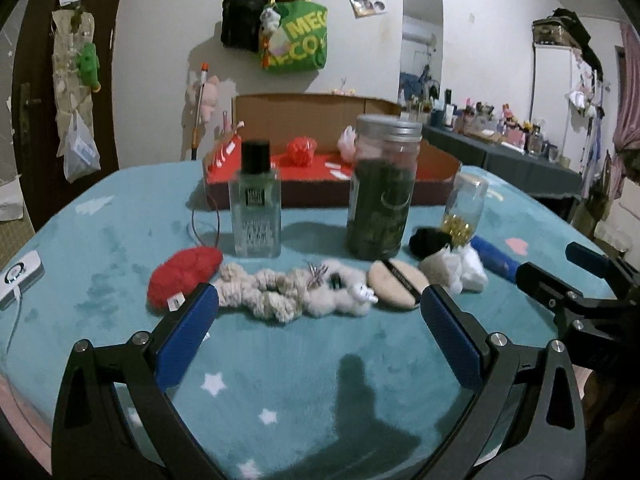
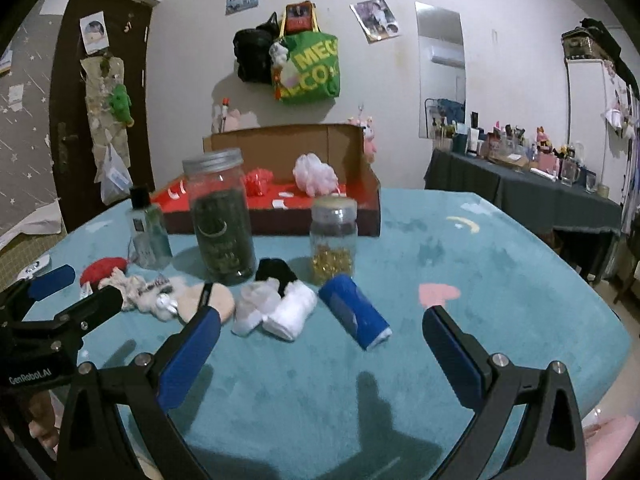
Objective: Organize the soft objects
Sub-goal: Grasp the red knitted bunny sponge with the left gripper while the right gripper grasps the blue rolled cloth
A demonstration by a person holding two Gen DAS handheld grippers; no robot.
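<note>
In front of the tall jar (image 2: 222, 216), on the teal blanket (image 2: 480, 280), the soft things lie in one row running left to right. Outward from the jar to its left: tan puff (image 1: 394, 282), fluffy white toy (image 1: 340, 292), cream knit scrunchie (image 1: 256, 292), red fuzzy piece (image 1: 184, 274) at the end. To the jar's right: black sock (image 2: 276, 272), grey-white sock roll (image 2: 256, 308), white sock roll (image 2: 290, 316), then the blue roll (image 2: 354, 310), which sits in front of the small jar of gold beads (image 2: 334, 240).

Behind the tall jar stands the red-lined cardboard box (image 2: 372, 208), already holding a red pouf (image 2: 258, 182) and a white-pink pouf (image 2: 316, 174); I judge it to be the destination.

Tool state: your left gripper (image 1: 318, 300) is spread wide and empty, aimed at the scrunchie and fluffy toy. Your right gripper (image 2: 322, 320) is likewise spread and empty, with the white roll and blue roll lying between its fingers' line of sight.

Key relation: the blue roll's long axis runs diagonally, far-left to near-right, roughly along the right gripper's approach, so its fingers would close across the short width. The right hand is nearer to it; the left is nearer to the items left of the jar. Nothing is grasped yet.
</note>
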